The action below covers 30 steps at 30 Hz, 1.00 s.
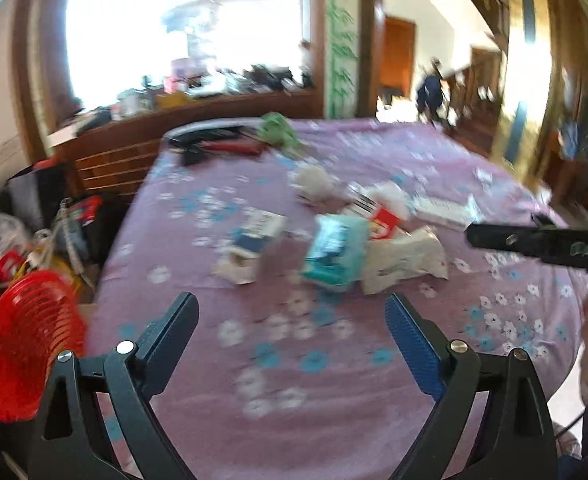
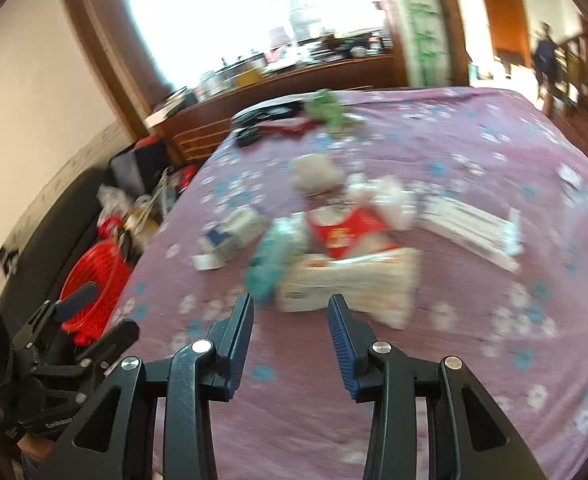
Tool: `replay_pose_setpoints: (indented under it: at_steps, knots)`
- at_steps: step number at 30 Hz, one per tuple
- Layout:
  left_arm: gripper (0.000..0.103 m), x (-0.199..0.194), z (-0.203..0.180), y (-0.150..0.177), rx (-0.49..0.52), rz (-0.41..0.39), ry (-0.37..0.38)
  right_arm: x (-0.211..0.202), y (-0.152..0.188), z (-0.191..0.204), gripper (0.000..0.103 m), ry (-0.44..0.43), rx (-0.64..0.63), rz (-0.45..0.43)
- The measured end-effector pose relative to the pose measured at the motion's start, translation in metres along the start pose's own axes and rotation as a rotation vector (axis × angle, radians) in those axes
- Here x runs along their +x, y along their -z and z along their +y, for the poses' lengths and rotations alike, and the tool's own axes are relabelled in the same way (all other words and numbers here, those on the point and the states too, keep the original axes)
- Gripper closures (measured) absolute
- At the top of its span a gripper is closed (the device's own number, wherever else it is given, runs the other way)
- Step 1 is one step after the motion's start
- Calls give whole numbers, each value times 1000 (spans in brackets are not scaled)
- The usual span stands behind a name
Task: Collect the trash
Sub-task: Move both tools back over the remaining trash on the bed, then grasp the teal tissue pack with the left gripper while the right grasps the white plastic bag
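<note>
Trash lies in a loose pile mid-bed: a teal wrapper (image 1: pixel 333 250), a white and blue carton (image 1: pixel 250 240), a red and white box (image 1: pixel 381 222), a white soft pack (image 1: pixel 403 260) and crumpled tissue (image 1: pixel 313 184). In the right wrist view the same teal wrapper (image 2: pixel 270 260), red box (image 2: pixel 341 232) and white pack (image 2: pixel 349 280) show. My left gripper (image 1: pixel 292 306) stands wide open above the bedspread, short of the pile, nothing between its fingers. My right gripper (image 2: pixel 290 304) is open too, its tips just before the white pack, not touching it. All is motion-blurred.
A red slatted basket (image 1: pixel 26 344) sits left of the purple flowered bed (image 1: pixel 294 380), also seen as the red basket (image 2: pixel 94 280). A flat white box (image 2: pixel 469 228) lies right of the pile. Dark items and a green cloth (image 1: pixel 278 128) lie at the far end. A person (image 1: pixel 429 88) stands in the doorway.
</note>
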<state>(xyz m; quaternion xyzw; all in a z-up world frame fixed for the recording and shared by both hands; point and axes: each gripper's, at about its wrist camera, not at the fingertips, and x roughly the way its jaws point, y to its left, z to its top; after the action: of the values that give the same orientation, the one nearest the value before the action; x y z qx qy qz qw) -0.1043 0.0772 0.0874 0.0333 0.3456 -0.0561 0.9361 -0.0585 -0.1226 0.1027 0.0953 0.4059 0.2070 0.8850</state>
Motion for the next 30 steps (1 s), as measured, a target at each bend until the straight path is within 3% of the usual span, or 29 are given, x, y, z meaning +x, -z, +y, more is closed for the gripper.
replay_pose_setpoints:
  at_steps: [8, 14, 19, 21, 25, 30]
  knots:
    - [10, 87, -28, -25, 37, 146, 19, -15, -2, -55, 54, -11, 66, -27]
    - [11, 117, -21, -34, 2, 172, 77, 0, -14, -75, 54, -38, 97, 2]
    - [55, 130, -18, -39, -54, 196, 177, 27, -32, -80, 53, -46, 89, 51]
    - [63, 133, -21, -39, -49, 198, 171, 42, -41, -82, 53, -35, 90, 79]
    - [68, 132, -21, -38, -58, 193, 166, 67, -53, -88, 53, -19, 91, 115]
    - [66, 132, -14, -40, -80, 197, 158, 103, -58, -102, 53, -27, 117, 188]
